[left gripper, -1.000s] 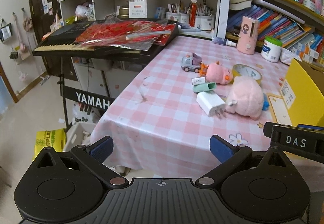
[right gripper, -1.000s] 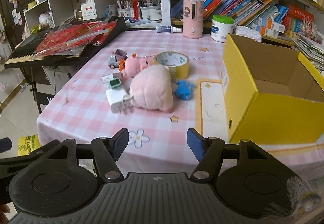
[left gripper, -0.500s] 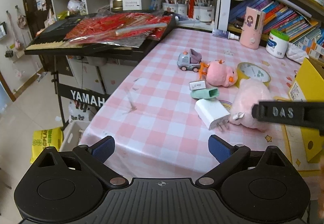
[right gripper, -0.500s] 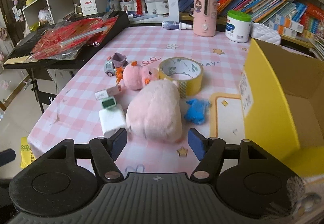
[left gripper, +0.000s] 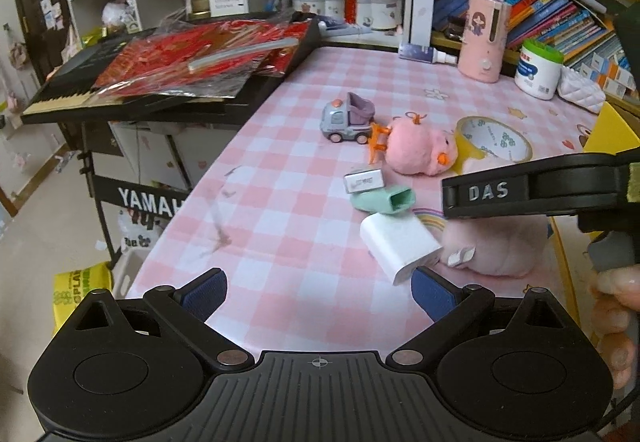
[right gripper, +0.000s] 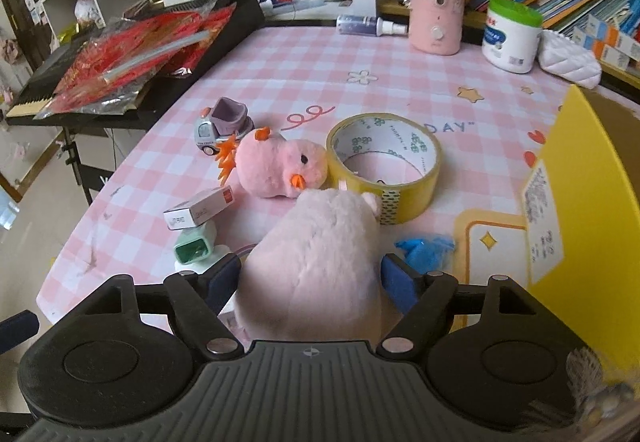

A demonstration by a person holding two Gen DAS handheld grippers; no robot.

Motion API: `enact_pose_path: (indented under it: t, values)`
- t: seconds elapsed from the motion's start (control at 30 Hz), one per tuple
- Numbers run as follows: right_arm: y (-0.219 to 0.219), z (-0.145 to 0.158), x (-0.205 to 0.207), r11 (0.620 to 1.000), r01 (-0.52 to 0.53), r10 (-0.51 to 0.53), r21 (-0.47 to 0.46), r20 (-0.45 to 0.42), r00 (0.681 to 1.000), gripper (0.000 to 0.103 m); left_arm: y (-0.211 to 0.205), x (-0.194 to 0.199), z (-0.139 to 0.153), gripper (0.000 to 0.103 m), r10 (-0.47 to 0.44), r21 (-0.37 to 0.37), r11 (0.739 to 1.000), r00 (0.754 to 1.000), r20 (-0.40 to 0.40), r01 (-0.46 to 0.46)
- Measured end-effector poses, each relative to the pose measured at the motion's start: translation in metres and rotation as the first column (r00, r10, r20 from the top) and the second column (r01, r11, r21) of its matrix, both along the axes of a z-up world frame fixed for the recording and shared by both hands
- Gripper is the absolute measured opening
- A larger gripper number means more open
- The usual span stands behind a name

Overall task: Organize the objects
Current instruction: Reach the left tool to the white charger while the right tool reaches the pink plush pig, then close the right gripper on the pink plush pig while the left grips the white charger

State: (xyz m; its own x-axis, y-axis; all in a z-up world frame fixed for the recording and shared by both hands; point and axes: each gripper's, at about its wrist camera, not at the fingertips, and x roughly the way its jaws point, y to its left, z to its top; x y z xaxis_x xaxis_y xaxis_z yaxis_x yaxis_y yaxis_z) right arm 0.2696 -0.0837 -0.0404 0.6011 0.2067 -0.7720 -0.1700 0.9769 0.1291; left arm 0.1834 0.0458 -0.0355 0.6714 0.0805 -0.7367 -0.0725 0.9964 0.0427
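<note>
The right gripper [right gripper: 311,280] has its two blue pads on each side of the big, pale pink, fluffy plush toy [right gripper: 316,262]. Its jaws are opening, and the toy sits in the gap between them. I cannot tell if the pads touch the fur. The toy lies on the pink and white checked tablecloth [right gripper: 280,82].

The right wrist view shows things that the left one does not. A small blue crumpled thing [right gripper: 425,251] lies just beside the plush toy, near the yellow cardboard box [right gripper: 580,178]. The roll of yellow tape [right gripper: 384,166] is seen whole here, touching the small pink chick plush toy [right gripper: 280,170]. A small white box [right gripper: 199,208] rests on a mint green cap-shaped thing [right gripper: 195,247].

The left gripper [left gripper: 319,296] has its pads wide apart, with nothing between them. It hangs over the near edge of the table. The left wrist view shows the white phone charger block [left gripper: 400,247] whole, right beside the pale plush toy [left gripper: 496,250]. In the right view the block is mostly hidden. The left view also shows a long black arm of the right gripper [left gripper: 532,190] with the letters DAS on it, crossing over the plush toy. A person's fingers [left gripper: 614,318] show at the right edge. The little grey and purple toy truck [left gripper: 348,118] stands behind the chick [left gripper: 420,154] in both views.
</note>
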Motion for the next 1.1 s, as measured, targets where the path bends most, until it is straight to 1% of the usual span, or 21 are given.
enact_pose_path:
  t: [0.03, 0.1, 0.13, 0.2, 0.27, 0.33, 0.4, 0.47, 0.53, 0.63, 0.7, 0.8, 0.87, 1.0, 1.1]
  values:
    - [0.000, -0.002, 0.003, 1.000, -0.009, 0.009, 0.003, -0.006, 1.000, 0.074, -0.002, 0.003, -0.001, 0.099, -0.007, -0.001, 1.000, 1.000, -0.004, 0.007]
    - [-0.002, -0.002, 0.006, 0.999, -0.031, 0.031, 0.013, 0.001, 1.000, 0.065, -0.006, 0.010, -0.003, 0.095, -0.022, -0.005, 1.000, 1.000, -0.011, 0.022]
    - [-0.003, -0.001, 0.007, 0.999, -0.049, 0.049, 0.020, 0.007, 0.999, 0.063, -0.008, 0.014, -0.004, 0.094, -0.029, -0.008, 1.000, 0.999, -0.017, 0.029]
    - [-0.011, 0.006, 0.008, 0.996, -0.063, 0.062, 0.061, 0.026, 0.998, 0.059, -0.012, 0.021, -0.006, 0.090, -0.043, -0.018, 0.999, 0.999, -0.022, 0.043]
    - [-0.019, 0.018, 0.007, 0.992, -0.073, 0.065, 0.100, 0.075, 0.995, 0.059, -0.019, 0.028, -0.007, 0.088, -0.064, -0.026, 0.998, 0.998, -0.025, 0.064]
    - [-0.025, 0.030, 0.004, 0.992, -0.081, 0.067, 0.097, 0.141, 0.988, 0.059, -0.026, 0.036, -0.010, 0.087, -0.088, -0.034, 0.996, 0.996, -0.031, 0.087]
    - [-0.029, 0.039, 0.001, 0.993, -0.080, 0.061, 0.087, 0.194, 0.979, 0.059, -0.033, 0.044, -0.014, 0.077, -0.098, -0.031, 0.995, 0.994, -0.037, 0.097]
    - [-0.035, 0.044, -0.001, 0.994, -0.072, 0.050, 0.082, 0.237, 0.970, 0.059, -0.036, 0.049, -0.020, 0.070, -0.098, -0.037, 0.995, 0.994, -0.041, 0.096]
    - [-0.039, 0.046, -0.002, 0.995, -0.066, 0.044, 0.077, 0.259, 0.965, 0.059, -0.037, 0.056, -0.027, 0.067, -0.085, -0.059, 0.995, 0.994, -0.063, 0.081]
    - [-0.043, 0.046, -0.004, 0.995, -0.068, 0.048, 0.069, 0.260, 0.964, 0.059, -0.038, 0.063, -0.034, 0.065, -0.071, -0.081, 0.995, 0.994, -0.087, 0.064]
    - [-0.044, 0.045, -0.006, 0.995, -0.075, 0.057, 0.062, 0.257, 0.965, 0.059, -0.039, 0.065, -0.038, 0.061, -0.071, -0.083, 0.995, 0.993, -0.094, 0.063]
    - [-0.043, 0.043, -0.009, 0.995, -0.090, 0.077, 0.042, 0.248, 0.966, 0.059, -0.043, 0.066, -0.040, 0.058, -0.075, -0.049, 0.996, 0.993, -0.086, 0.071]
    - [-0.041, 0.042, -0.013, 0.995, -0.095, 0.084, 0.033, 0.242, 0.967, 0.059, -0.043, 0.065, -0.039, 0.056, -0.084, -0.045, 0.996, 0.992, -0.090, 0.081]
    - [-0.044, 0.042, -0.022, 0.997, -0.077, 0.067, 0.030, 0.237, 0.969, 0.059, -0.038, 0.060, -0.035, 0.048, -0.099, -0.067, 0.994, 0.990, -0.100, 0.092]
    - [-0.048, 0.042, -0.027, 0.999, -0.037, 0.029, 0.031, 0.223, 0.974, 0.059, -0.032, 0.051, -0.029, 0.047, -0.113, -0.106, 0.989, 0.989, -0.099, 0.103]
